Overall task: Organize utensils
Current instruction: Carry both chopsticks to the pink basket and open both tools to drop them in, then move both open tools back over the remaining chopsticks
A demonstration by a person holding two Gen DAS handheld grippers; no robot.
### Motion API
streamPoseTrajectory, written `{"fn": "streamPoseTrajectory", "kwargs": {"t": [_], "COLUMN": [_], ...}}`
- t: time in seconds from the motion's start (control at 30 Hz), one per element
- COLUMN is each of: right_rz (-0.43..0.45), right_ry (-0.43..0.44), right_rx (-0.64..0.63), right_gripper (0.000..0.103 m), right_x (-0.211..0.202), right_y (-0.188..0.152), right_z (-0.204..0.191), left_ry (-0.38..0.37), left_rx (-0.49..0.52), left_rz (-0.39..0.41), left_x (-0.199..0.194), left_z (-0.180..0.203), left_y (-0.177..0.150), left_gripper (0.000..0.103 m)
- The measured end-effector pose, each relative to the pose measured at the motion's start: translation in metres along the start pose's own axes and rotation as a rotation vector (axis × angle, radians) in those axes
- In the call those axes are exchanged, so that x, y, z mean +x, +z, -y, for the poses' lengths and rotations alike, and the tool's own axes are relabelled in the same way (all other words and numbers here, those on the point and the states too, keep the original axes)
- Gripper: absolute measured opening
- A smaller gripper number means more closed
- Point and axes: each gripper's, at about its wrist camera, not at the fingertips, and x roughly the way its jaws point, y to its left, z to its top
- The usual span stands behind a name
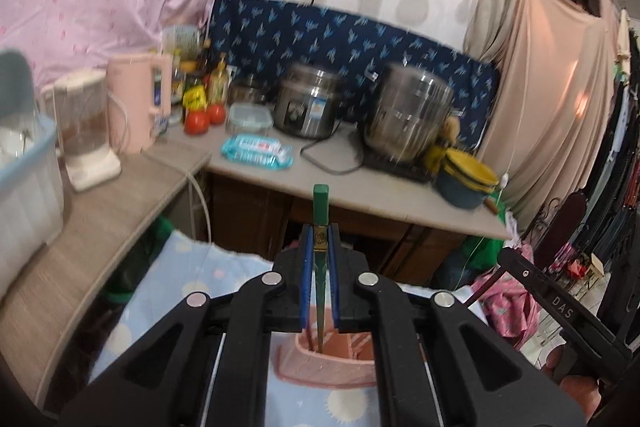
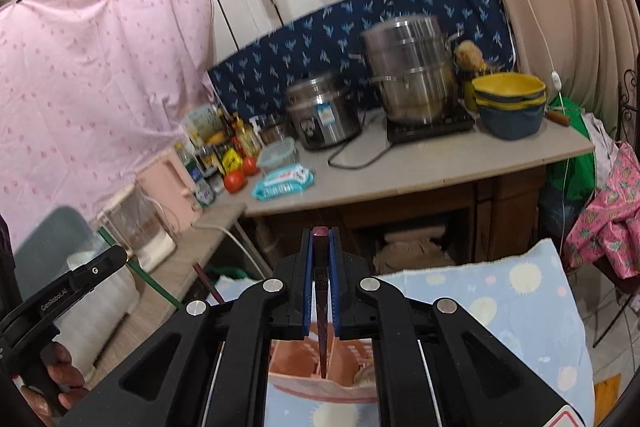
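Observation:
My left gripper (image 1: pixel 321 237) is shut on a green chopstick (image 1: pixel 321 205). The chopstick stands upright, its lower tip down in a pink utensil holder (image 1: pixel 324 367) on the blue dotted cloth (image 1: pixel 180 291). My right gripper (image 2: pixel 320 241) is shut on a dark red chopstick (image 2: pixel 321 239), also upright, its tip inside the same pink holder (image 2: pixel 320 383). The left gripper's body (image 2: pixel 60 295) shows at the left of the right wrist view, with the green chopstick (image 2: pixel 136 271) and another dark red one (image 2: pixel 208 283) near it. The right gripper's body (image 1: pixel 560 307) shows at the right of the left wrist view.
A grey counter (image 1: pixel 360 187) behind holds a rice cooker (image 1: pixel 308 105), steel pot (image 1: pixel 408 111), yellow and blue bowls (image 1: pixel 468 179), wipes pack (image 1: pixel 256 151), tomatoes (image 1: pixel 196 121) and bottles. A blender (image 1: pixel 84 131), pink kettle (image 1: pixel 136 99) and plastic bin (image 1: pixel 24 179) stand at left.

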Motion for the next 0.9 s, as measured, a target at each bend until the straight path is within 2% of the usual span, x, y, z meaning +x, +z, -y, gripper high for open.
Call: {"fn": "streamPoseTrajectory", "kwargs": {"t": [0.23,0.33,0.4,0.47,0.57,0.83,0.9], "right_rz": [-0.068,-0.078,-0.064,-0.037,-0.02,-0.003,-0.002], "right_ry": [-0.031,-0.06,-0.091,-0.108,-0.122,-0.108,-0.105], "right_rx": [-0.046,-0.073,-0.094,-0.11,-0.141,-0.193,-0.203], "right_gripper": [0.008,0.013,0.038,0.048,0.05,0.054,0.056], "right_x": [0.027,0.031,0.028,0.019,0.005,-0.046,-0.064], "right_y": [-0.023,-0.028,-0.029,-0.029,-0.029,-0.041,-0.05], "right_z": [-0.001,-0.003,-0.005,-0.009,-0.017,-0.035,-0.037], "left_ry": [0.031,0.037,0.038,0.058,0.094,0.124,0.128], "left_rx": [-0.005,-0.017,-0.024,-0.025,-0.027,0.021,0.033], "left_rz": [-0.07,-0.088,-0.09,-0.089,-0.071,-0.052,-0.053], "left_x": [0.023,0.027,0.027,0.024,0.014,-0.028,-0.045], "left_z": [-0.008,-0.013,-0.014,-0.015,-0.014,-0.005,-0.004], "left_y": [-0.029,-0.037,-0.041,-0.045,-0.049,-0.059,-0.067], "left_gripper": [0.007,0.007,0.01,0.028,0.045,0.047,0.05]}}
